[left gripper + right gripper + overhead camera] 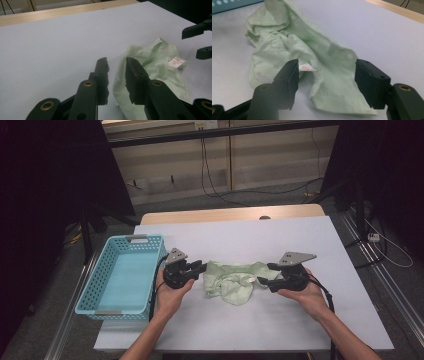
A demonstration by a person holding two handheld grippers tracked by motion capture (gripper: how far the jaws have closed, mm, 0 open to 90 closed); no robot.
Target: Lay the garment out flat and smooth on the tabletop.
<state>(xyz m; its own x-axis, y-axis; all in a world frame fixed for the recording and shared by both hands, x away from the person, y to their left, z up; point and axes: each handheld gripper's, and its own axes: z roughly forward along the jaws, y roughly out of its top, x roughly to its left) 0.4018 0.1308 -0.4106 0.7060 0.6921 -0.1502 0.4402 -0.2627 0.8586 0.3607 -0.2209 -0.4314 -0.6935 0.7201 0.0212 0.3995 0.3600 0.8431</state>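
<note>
We see the crumpled pale green garment (232, 281) lying on the bench (260, 235) between our released left gripper (200, 268) and right gripper (265, 274), its long axis running gripper to gripper, each equally near one end.

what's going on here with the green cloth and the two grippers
A person holds a gripper in each hand at a white table. The left gripper and right gripper sit at either end of a crumpled pale green garment lying on the table. Both sets of jaws stand open around its edges, not pressing it. A light blue basket waits on the left.
</note>
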